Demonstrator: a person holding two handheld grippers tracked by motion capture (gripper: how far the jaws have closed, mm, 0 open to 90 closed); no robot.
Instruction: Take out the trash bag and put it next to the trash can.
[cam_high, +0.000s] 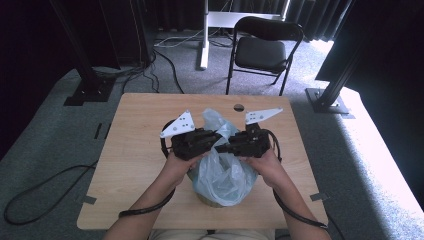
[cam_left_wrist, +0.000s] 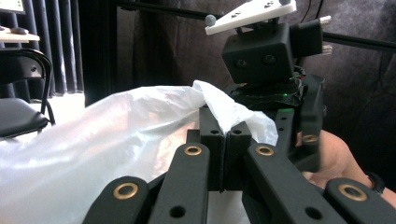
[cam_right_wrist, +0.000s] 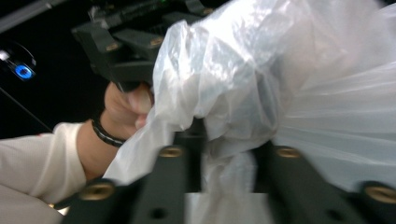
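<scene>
Left gripper (cam_high: 212, 139) over mid-table (cam_high: 135, 145), jaws pressed together on a fold of the clear plastic bag (cam_high: 222, 175); pinch plain in the left gripper view (cam_left_wrist: 225, 135), film bunched above the tips (cam_left_wrist: 224, 109). Bag between both hands, standing near the table's front edge, its base hidden behind crumpled film. Right gripper (cam_high: 225, 147) facing the left, tips buried in plastic. In the right gripper view, blurred jaws (cam_right_wrist: 226, 158) close around a wad of bag (cam_right_wrist: 233, 93); tips hidden, full closure hard to confirm.
</scene>
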